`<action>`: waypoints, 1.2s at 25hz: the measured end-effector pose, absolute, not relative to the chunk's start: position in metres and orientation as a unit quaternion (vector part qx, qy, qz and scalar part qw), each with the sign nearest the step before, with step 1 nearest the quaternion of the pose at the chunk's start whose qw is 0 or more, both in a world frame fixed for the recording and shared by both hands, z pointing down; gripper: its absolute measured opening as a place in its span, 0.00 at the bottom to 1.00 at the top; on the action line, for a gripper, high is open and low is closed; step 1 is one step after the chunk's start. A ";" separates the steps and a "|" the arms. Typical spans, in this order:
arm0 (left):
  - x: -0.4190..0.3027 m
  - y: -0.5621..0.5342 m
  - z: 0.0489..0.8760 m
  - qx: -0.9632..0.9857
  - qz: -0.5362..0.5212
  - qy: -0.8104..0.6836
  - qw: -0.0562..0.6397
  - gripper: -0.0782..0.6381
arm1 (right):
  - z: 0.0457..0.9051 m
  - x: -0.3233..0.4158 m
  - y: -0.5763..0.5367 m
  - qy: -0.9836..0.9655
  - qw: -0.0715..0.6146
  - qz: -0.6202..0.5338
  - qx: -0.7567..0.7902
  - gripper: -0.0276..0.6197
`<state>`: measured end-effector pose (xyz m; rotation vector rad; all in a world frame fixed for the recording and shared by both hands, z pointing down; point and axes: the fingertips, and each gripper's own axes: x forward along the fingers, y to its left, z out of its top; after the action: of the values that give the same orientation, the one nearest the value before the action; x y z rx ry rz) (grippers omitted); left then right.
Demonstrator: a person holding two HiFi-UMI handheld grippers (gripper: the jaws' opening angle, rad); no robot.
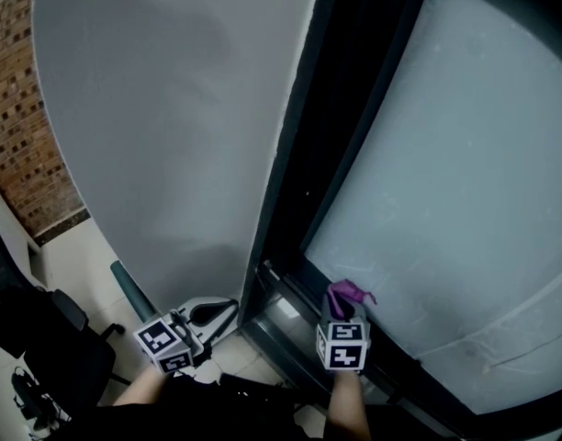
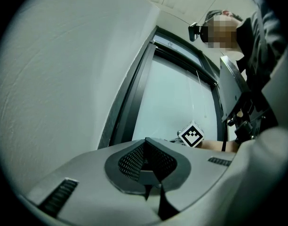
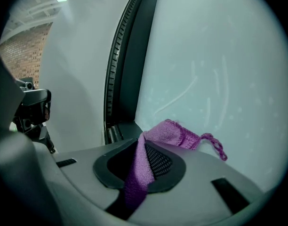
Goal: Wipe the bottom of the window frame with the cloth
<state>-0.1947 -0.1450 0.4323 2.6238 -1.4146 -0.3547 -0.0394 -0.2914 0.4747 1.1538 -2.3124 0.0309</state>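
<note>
A purple knitted cloth (image 3: 168, 134) is pinched in my right gripper (image 3: 144, 147), which is shut on it; a loose loop of yarn hangs off to the right. In the head view the cloth (image 1: 346, 296) sticks out above the right gripper (image 1: 343, 324), right at the dark bottom rail of the window frame (image 1: 290, 315), against the frosted pane (image 1: 446, 200). My left gripper (image 2: 145, 159) is shut with nothing between its jaws. It is held lower left (image 1: 191, 327), away from the frame, by the grey wall (image 1: 171, 136).
The dark upright of the frame (image 1: 327, 108) runs up between wall and pane. A brick wall (image 1: 19, 108) stands at the far left. A black chair (image 1: 42, 338) and a green-handled tool (image 1: 132, 292) are on the pale floor at lower left.
</note>
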 end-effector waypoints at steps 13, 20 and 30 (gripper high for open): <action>-0.213 -0.145 0.435 0.862 -0.113 -0.491 0.063 0.10 | 0.473 -0.084 -0.298 -0.877 0.277 -0.006 0.392 0.14; -0.227 -0.143 0.433 0.850 -0.117 -0.512 0.044 0.10 | 0.475 -0.103 -0.301 -0.883 0.284 -0.018 0.373 0.14; -0.236 -0.129 0.439 0.833 -0.112 -0.539 0.057 0.10 | 0.477 -0.126 -0.304 -0.890 0.296 -0.040 0.345 0.14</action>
<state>-0.2355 -0.1291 0.4388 2.5244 -1.6348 -0.3409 -0.1262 -0.3037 0.4768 0.9180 -2.3663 -0.1073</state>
